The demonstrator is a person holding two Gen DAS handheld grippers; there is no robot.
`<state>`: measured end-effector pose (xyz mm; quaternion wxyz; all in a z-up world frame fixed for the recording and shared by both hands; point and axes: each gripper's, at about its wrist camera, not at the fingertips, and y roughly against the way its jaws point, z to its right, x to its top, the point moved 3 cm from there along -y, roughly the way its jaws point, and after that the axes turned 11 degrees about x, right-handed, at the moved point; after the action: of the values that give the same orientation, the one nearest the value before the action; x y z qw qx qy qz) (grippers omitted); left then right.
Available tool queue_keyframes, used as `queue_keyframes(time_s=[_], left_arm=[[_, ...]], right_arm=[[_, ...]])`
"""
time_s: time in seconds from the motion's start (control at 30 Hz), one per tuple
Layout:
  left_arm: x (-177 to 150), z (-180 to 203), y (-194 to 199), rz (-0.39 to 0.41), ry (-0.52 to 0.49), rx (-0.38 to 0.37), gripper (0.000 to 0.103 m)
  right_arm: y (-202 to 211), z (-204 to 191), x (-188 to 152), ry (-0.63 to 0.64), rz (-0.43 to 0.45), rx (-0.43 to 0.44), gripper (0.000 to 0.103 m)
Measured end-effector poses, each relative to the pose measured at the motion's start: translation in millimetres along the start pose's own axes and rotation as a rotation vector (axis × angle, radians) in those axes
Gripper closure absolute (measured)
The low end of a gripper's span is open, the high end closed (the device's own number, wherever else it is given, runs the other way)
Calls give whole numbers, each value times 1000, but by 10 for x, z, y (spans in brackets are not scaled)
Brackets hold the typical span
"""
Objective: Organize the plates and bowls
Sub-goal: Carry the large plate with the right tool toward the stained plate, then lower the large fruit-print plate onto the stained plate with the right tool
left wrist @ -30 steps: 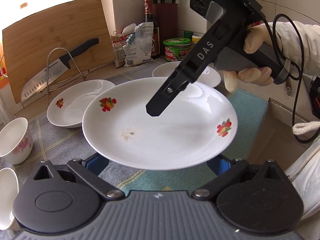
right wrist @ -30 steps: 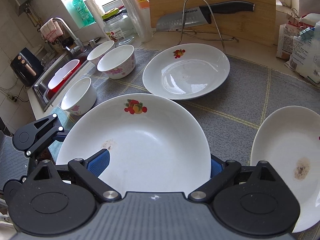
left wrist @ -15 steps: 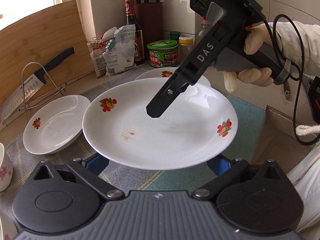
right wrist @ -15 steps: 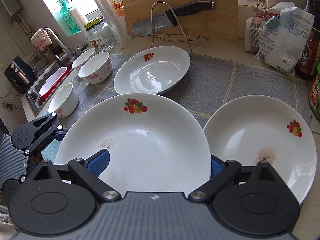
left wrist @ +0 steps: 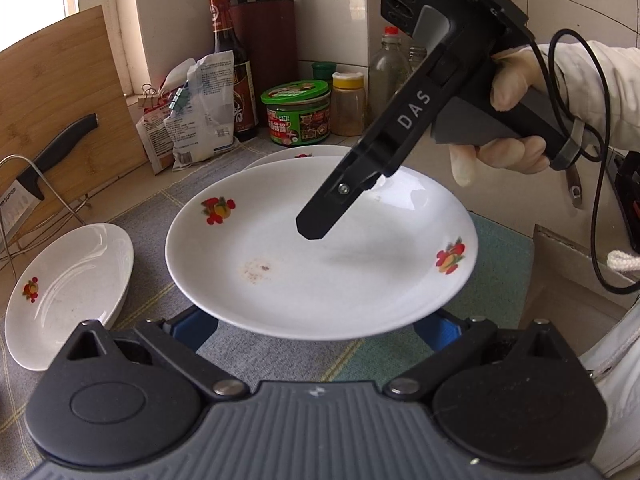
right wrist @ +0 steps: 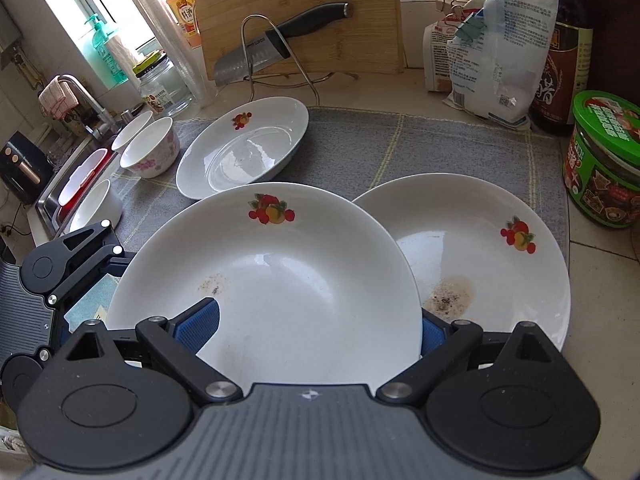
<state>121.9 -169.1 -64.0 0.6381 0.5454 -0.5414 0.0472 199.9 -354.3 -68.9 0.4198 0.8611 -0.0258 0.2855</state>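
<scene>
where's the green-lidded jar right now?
In the right wrist view the green-lidded jar stands at the far right on the counter, just off the grey mat, beside the dark sauce bottle.

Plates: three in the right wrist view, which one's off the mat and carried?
The nearest plate, with the faint brown smudge. Both grippers, left gripper and right gripper, hold it above the grey mat. The stained plate and far plate rest on it.

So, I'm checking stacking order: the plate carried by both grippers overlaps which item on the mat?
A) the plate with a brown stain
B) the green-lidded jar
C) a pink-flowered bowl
A: in the right wrist view the carried plate covers the left edge of the stained plate.
</scene>
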Motion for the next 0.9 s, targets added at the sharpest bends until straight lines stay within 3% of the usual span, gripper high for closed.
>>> queue_keyframes(time_s=[0.9], left_arm=[[268,130,-466,-27,3,-41,1]], right_arm=[[67,549,12,-57,8,-37,3]])
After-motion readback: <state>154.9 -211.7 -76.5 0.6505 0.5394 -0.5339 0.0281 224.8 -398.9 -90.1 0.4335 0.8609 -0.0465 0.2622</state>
